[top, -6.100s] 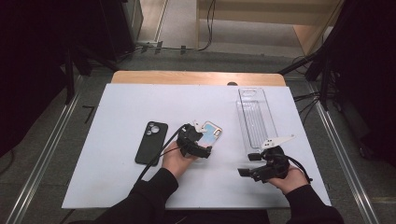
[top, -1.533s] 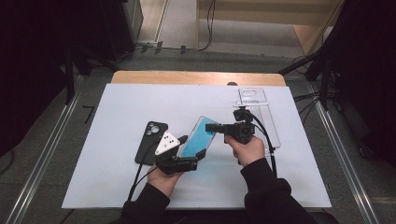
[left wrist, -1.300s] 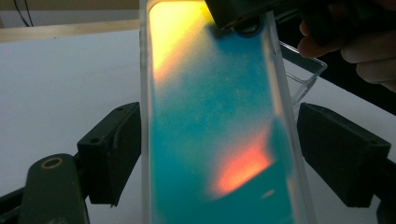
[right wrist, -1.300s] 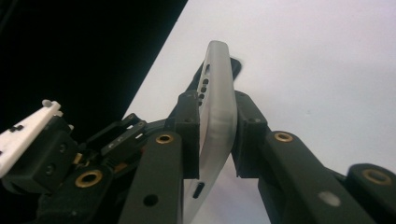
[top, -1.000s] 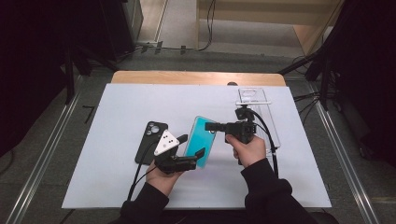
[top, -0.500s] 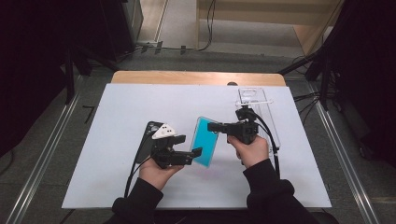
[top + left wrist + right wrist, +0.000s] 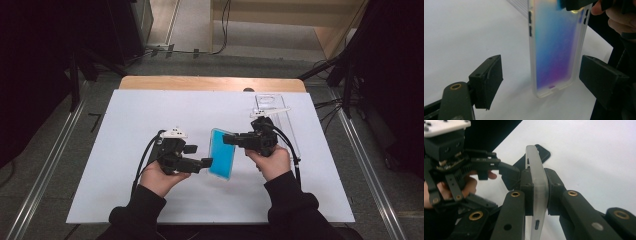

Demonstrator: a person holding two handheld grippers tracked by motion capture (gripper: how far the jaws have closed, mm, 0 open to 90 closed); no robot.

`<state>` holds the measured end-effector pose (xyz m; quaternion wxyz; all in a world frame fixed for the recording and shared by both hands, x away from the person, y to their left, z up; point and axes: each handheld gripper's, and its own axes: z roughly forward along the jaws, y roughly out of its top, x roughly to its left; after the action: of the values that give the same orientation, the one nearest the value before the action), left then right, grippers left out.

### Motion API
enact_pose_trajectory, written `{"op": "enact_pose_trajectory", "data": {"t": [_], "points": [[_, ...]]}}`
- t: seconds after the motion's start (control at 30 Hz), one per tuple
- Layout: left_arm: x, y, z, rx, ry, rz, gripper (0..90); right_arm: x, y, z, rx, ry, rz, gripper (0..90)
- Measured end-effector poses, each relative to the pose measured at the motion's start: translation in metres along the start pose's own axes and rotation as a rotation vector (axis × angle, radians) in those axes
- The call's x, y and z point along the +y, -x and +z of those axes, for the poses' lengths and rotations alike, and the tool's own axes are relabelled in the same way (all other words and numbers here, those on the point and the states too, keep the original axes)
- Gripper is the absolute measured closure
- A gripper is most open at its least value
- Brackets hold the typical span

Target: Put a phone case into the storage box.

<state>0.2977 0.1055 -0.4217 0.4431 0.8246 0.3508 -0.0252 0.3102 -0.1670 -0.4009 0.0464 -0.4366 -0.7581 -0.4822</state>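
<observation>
From the high view, my right gripper [image 7: 231,140] grasps the top edge of the blue phone case [image 7: 222,160], which hangs above the white mat [image 7: 125,120]. My left gripper [image 7: 206,162] sits just left of the case, at its lower left edge. The clear plastic box [image 7: 272,107] lies behind my right hand, at the mat's far right. The wooden table edge [image 7: 210,83] runs behind the mat.

In the left gripper view, the case [image 7: 556,47] stands upright between my two black jaws, which are spread wide and apart from it on both sides. My right gripper holds its top end at the upper edge of the frame.

In the right gripper view, my jaws are clenched on the case [image 7: 536,185], seen edge-on, pads pressed against both faces. My left gripper [image 7: 510,176] is just beside the case, and the dark phone [image 7: 541,155] lies on the mat beyond it.
</observation>
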Motion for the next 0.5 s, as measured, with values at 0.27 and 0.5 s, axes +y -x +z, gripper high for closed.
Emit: {"op": "enact_pose_trajectory", "data": {"t": [0.27,0.5], "points": [[0.005,0.001,-0.006,-0.029,-0.019,0.059,25.6,-0.003,-0.002,-0.004,0.010,-0.015,-0.105,76.9],[0.009,-0.006,-0.010,-0.110,-0.032,0.030,32.1,-0.005,-0.001,-0.008,0.044,-0.018,-0.180,76.9]]}}
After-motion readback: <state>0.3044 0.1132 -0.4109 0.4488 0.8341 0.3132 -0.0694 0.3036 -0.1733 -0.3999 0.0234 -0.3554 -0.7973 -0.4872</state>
